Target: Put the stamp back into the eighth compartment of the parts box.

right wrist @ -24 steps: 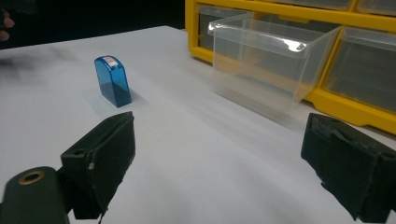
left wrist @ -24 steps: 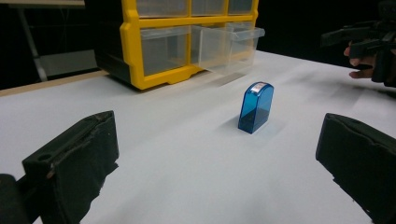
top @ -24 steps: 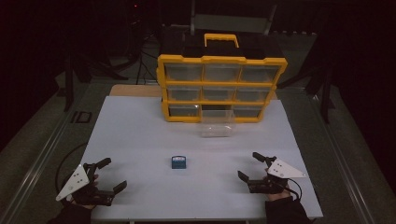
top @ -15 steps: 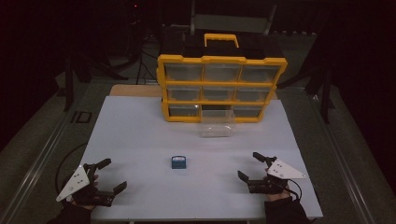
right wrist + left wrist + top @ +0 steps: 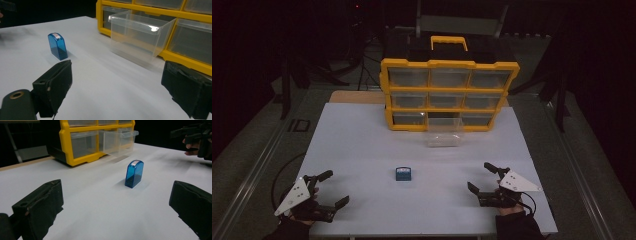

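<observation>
Comparing with the frames shortly before, no change is seen: the blue case point(image 5: 402, 173) stands before the drawer point(image 5: 444, 132), untouched between left gripper point(image 5: 331, 190) and right gripper point(image 5: 479, 178), both spread empty; no grasp is begun.

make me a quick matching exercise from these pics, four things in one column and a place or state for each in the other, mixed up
Things:
1. small blue case
2. clear drawer
3. left gripper
4. yellow organiser

Places or states:
A. at the far side of the table, black handle part on top
B. pulled out of the bottom row, middle slot
C. standing upright on the white table, between the two grippers
D. jaws wide open, nothing between them, near the left front corner

Pairs: 1-C, 2-B, 3-D, 4-A
</observation>
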`<state>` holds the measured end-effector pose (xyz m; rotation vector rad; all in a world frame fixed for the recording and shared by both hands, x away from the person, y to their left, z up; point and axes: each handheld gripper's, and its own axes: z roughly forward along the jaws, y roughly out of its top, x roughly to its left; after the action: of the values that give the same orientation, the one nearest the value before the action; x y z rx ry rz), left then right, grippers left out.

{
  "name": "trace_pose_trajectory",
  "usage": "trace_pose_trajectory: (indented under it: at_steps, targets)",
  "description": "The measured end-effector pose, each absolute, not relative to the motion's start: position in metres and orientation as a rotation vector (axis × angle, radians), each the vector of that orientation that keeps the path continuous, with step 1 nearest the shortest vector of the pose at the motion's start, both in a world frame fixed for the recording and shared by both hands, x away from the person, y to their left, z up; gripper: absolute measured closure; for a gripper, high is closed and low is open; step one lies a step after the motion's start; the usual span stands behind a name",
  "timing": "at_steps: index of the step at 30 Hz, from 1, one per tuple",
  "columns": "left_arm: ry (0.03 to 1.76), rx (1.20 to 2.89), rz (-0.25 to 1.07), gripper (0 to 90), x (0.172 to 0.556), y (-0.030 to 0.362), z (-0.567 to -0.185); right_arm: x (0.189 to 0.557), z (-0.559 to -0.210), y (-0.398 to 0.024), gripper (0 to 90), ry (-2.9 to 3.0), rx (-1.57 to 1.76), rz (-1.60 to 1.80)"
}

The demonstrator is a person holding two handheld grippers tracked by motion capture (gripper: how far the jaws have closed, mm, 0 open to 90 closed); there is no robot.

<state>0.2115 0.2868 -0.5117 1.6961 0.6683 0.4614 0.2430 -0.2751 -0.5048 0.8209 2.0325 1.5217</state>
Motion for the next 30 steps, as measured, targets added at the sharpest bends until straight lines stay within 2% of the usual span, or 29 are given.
trace_pose_trajectory:
  at_steps: [15, 30]
  targets:
    - [0.634, 1.717, 0.468, 0.0, 0.224, 0.283, -0.477, 0.244, -0.504, -0.272, 10.0, 2.031, 0.818, 1.522]
    - [0.558, 1.754, 0.44, 0.1, 0.243, 0.261, -0.448, 0.244, -0.504, -0.272, 10.0, 2.032, 0.818, 1.528]
